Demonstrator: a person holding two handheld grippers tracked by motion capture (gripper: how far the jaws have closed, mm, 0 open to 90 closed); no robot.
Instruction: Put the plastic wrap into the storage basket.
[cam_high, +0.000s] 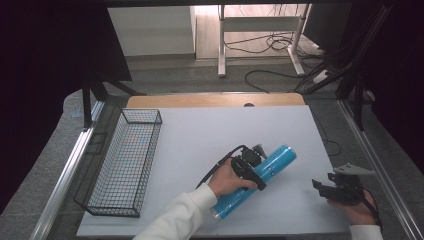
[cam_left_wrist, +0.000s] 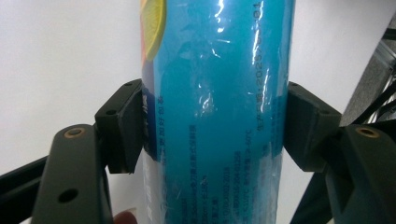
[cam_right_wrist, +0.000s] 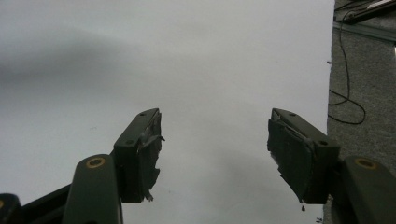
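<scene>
Blue tube (cam_high: 256, 180), rigid and slick with film, lies near the tabletop's front edge, left gripper (cam_high: 248, 170) clamped mid-length; right gripper (cam_high: 334, 187) gapes empty.

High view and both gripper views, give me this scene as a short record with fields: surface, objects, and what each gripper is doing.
surface: white table top
blue tube: lying on the table, slanting from near the front edge up to the right
wire basket: black mesh, on the table's left side, nothing visible inside
left gripper: closed across the blue tube near its middle, pads against both sides
right gripper: open, holding nothing, right of the tube
</scene>
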